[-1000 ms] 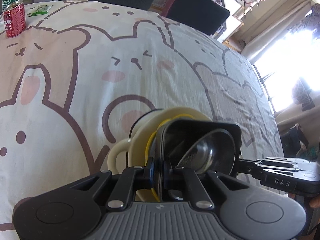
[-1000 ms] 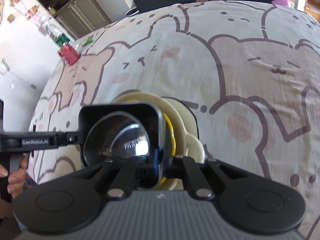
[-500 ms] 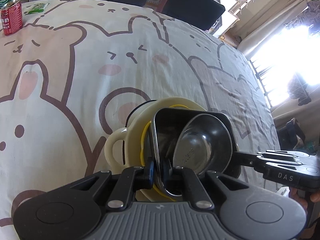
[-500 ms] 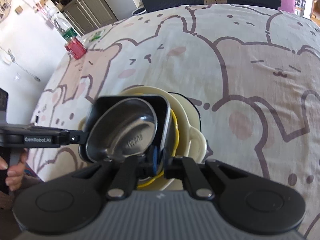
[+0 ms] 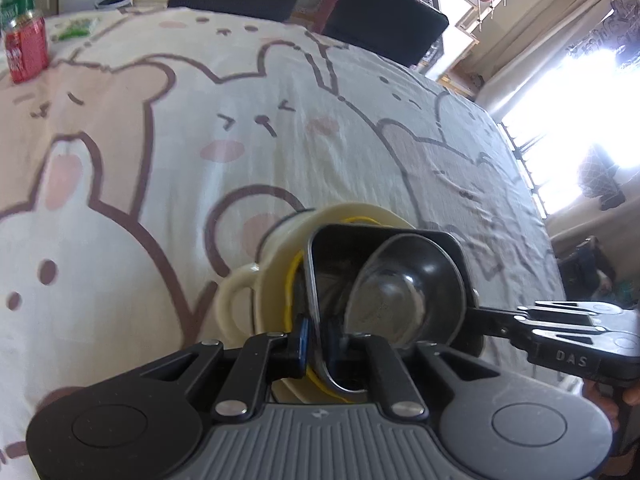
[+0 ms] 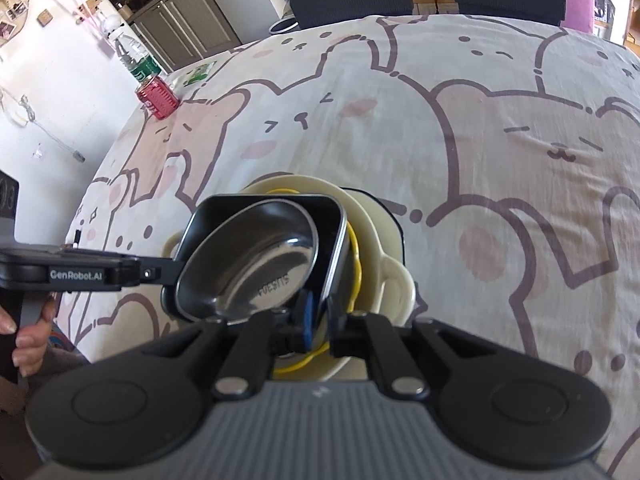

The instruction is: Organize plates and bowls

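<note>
**Two wrist cameras face the same dish stack from opposite sides**

The left wrist fisheye looks forward and down along its fingers, very close to the black square dish [image 5: 384, 248] at 6 o'clock; the red can [image 5: 26, 50] sits far off at 10 o'clock. The right wrist fisheye looks likewise at that dish [image 6: 264, 220] from the other side, the can [image 6: 157, 96] at 10 o'clock. Both share the stack, the cartoon tablecloth [image 5: 240, 120] and each other's gripper.

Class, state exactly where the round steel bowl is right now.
The round steel bowl sits tilted inside the black square dish, above the cream handled dish; the left gripper and right gripper clamp the black dish's opposite rims.
</note>
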### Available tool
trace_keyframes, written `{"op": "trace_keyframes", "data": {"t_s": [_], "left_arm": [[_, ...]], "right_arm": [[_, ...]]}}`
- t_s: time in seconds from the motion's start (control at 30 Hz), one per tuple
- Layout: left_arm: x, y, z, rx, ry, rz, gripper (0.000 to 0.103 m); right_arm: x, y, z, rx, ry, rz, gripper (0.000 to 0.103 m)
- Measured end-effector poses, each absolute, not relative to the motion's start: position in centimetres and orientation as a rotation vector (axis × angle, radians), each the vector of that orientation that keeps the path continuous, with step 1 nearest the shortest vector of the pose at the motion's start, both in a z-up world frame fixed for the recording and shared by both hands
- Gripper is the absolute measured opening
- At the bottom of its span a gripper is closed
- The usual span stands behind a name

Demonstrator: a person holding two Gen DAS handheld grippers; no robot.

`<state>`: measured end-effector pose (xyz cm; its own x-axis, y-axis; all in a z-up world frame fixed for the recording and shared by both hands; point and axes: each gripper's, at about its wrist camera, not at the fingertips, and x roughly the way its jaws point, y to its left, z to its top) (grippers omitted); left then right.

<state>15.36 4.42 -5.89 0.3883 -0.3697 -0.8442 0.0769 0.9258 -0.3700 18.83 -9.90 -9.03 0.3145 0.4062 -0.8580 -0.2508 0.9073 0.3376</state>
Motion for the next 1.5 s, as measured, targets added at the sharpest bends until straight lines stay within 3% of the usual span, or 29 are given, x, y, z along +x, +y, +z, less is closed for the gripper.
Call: {"op": "trace_keyframes", "data": {"t_s": [0.23,0.3,0.4,0.47,0.5,0.7,0.83,0.97,1.03,1.5], "left_arm": [[14.7,4.8,-4.8,-0.240,1.100,-0.250,0.033],[14.3,4.8,-4.3,-0.221,1.079,-0.238,0.043],[13.6,4.7,-3.4,-0.190,1.038,-0.221,0.056],[13.0,4.6,-2.8,-0.164,1.005,-0.204,0.074],[12.7,4.6,-2.5,-0.154,0.988,-0.191,0.083],[10.5,4.6,-0.8,-0.140,0.912,-0.159,0.102],[8.8,4.7,0.6,-0.138,0.856,-0.143,0.103],[6.6,4.6,1.7,-0.116,0.804,-0.122,0.103],[5.4,4.5,2.2,-0.109,0.779,-0.113,0.103],[-1.7,4.2,2.2,-0.075,0.620,-0.084,0.103]], "right_arm": [[17.9,-9.6,-7.7,0.085,1.102,0.413,0.014],[17.6,-9.7,-7.2,0.079,1.077,0.399,0.018],[17.0,-10.0,-6.1,0.078,1.027,0.382,0.037],[16.4,-10.1,-5.4,0.070,0.986,0.371,0.051],[16.2,-10.2,-5.1,0.068,0.972,0.361,0.053],[14.1,-10.8,-3.6,0.077,0.897,0.319,0.065],[12.1,-11.1,-2.4,0.102,0.832,0.303,0.077],[9.9,-11.3,-1.4,0.118,0.758,0.284,0.099],[8.7,-11.4,-1.0,0.117,0.726,0.279,0.103],[1.3,-11.1,-0.7,0.065,0.562,0.191,0.103]]}}
